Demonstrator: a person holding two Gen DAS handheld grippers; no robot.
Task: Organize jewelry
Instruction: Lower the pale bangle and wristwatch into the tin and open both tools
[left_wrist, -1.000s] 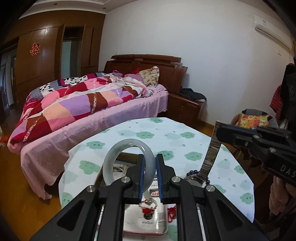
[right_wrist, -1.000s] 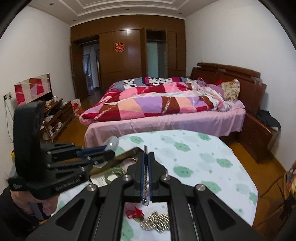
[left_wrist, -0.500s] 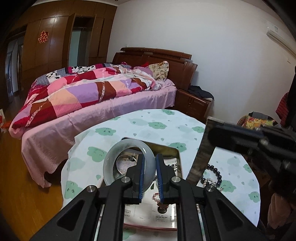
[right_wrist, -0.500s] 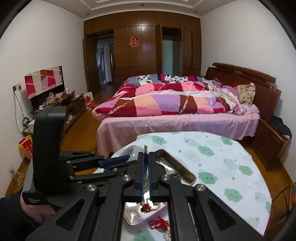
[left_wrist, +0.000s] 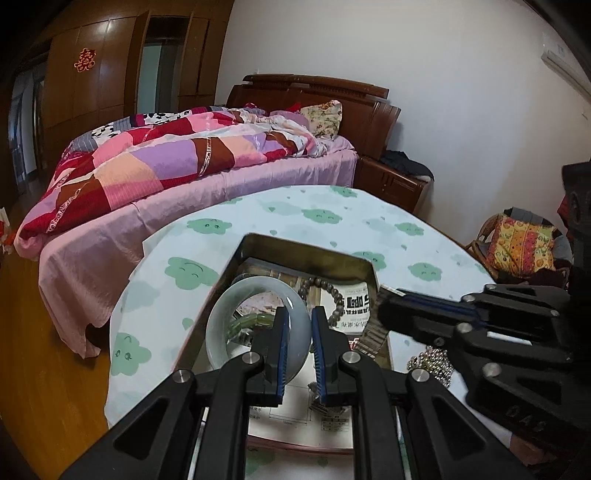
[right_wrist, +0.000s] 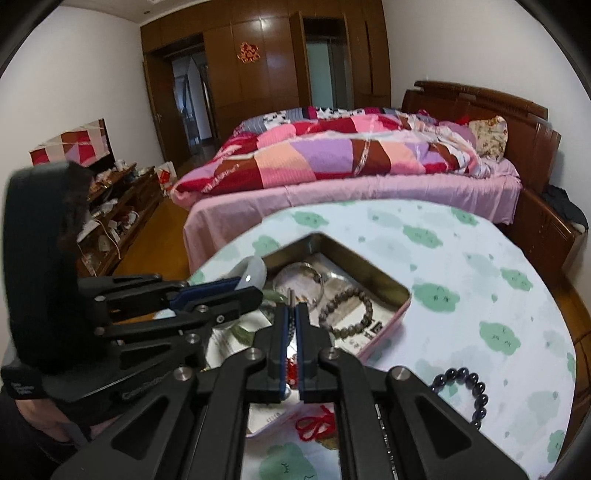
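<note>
An open metal tin (left_wrist: 306, 246) (right_wrist: 373, 275) sits on the round table and holds a brown bead bracelet (left_wrist: 327, 291) (right_wrist: 347, 312), a green bangle (left_wrist: 251, 320) and papers. My left gripper (left_wrist: 297, 321) (right_wrist: 240, 285) is shut on a pale jade bangle (left_wrist: 258, 283) (right_wrist: 254, 274), held upright just over the tin's left part. My right gripper (right_wrist: 291, 314) (left_wrist: 384, 295) is shut on a silver link band (left_wrist: 370, 332) (right_wrist: 291, 295), which hangs over the tin's right side. The two grippers are close together, the left one on the left.
The table wears a white cloth with green clouds (right_wrist: 461, 258). A dark bead bracelet (right_wrist: 461, 391), a red cord (right_wrist: 317, 424) and a heap of silver beads (left_wrist: 432, 363) lie beside the tin. A bed (left_wrist: 184, 166) stands behind the table, and a cushioned chair (left_wrist: 521, 247) at the right.
Both grippers have come down and forward toward the tin, which now fills more of each view. The bangle and the link band stay gripped and now hang low over the tin.
</note>
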